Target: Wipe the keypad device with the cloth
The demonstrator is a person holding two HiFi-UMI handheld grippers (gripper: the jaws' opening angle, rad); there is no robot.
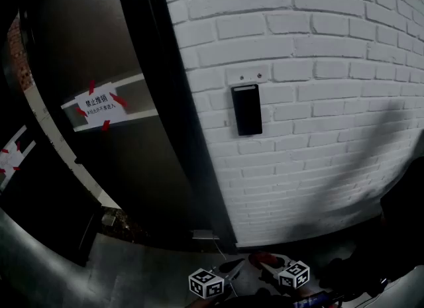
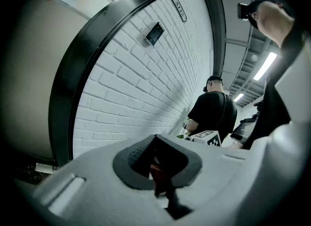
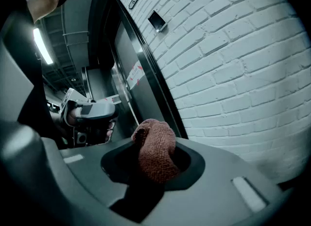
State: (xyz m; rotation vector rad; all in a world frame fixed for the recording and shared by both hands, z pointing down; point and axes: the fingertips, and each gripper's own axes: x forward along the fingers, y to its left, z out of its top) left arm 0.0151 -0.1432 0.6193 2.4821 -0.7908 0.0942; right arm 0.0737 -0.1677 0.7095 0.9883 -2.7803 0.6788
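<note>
Right gripper point(image 3: 153, 164) is clamped on a bunched reddish-brown cloth point(image 3: 155, 147) that sticks up from between its jaws. The left gripper point(image 2: 158, 169) has its jaws drawn together with nothing between them. Farther off, the black keypad device point(image 1: 246, 109) sits upright on the white brick wall point(image 1: 318, 68), well apart from the cloth and just right of a dark door frame point(image 1: 179, 101), beyond which a white notice point(image 1: 97, 106) with red marks at its corners is stuck on the door.
</note>
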